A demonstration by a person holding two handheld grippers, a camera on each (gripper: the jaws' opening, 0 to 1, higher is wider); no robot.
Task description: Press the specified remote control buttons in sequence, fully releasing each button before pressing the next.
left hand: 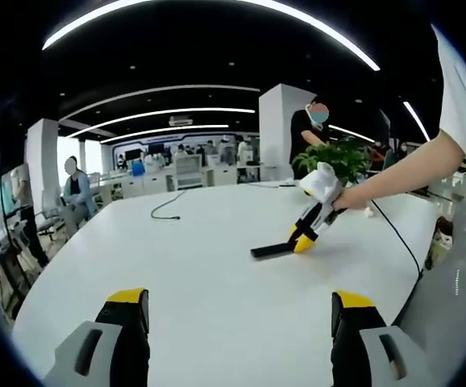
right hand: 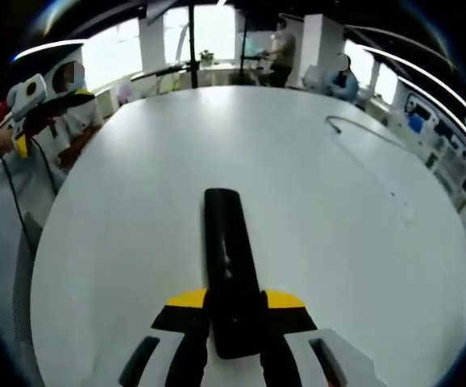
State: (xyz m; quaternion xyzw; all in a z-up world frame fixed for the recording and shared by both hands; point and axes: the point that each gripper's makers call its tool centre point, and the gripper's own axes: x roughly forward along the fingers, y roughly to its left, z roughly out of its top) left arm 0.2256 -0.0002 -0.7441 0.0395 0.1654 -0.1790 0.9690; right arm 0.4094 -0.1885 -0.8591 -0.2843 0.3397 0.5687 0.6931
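Observation:
A black remote control (right hand: 226,258) lies lengthwise on the white table (right hand: 136,242), its near end between the yellow-tipped jaws of my right gripper (right hand: 235,305), which is shut on it. In the left gripper view the same remote (left hand: 267,249) rests flat on the table (left hand: 201,274), with the right gripper (left hand: 304,239) gripping its right end and a person's hand and arm behind it. My left gripper (left hand: 239,316) hovers over the near part of the table, its jaws wide apart with nothing between them. The left gripper (right hand: 33,103) is also seen at the far left, held by a hand.
A thin black cable (left hand: 167,206) lies on the far side of the table, and another cable (left hand: 396,235) runs along the right edge. A potted plant (left hand: 342,158) stands at the back right. People sit and stand beyond the table.

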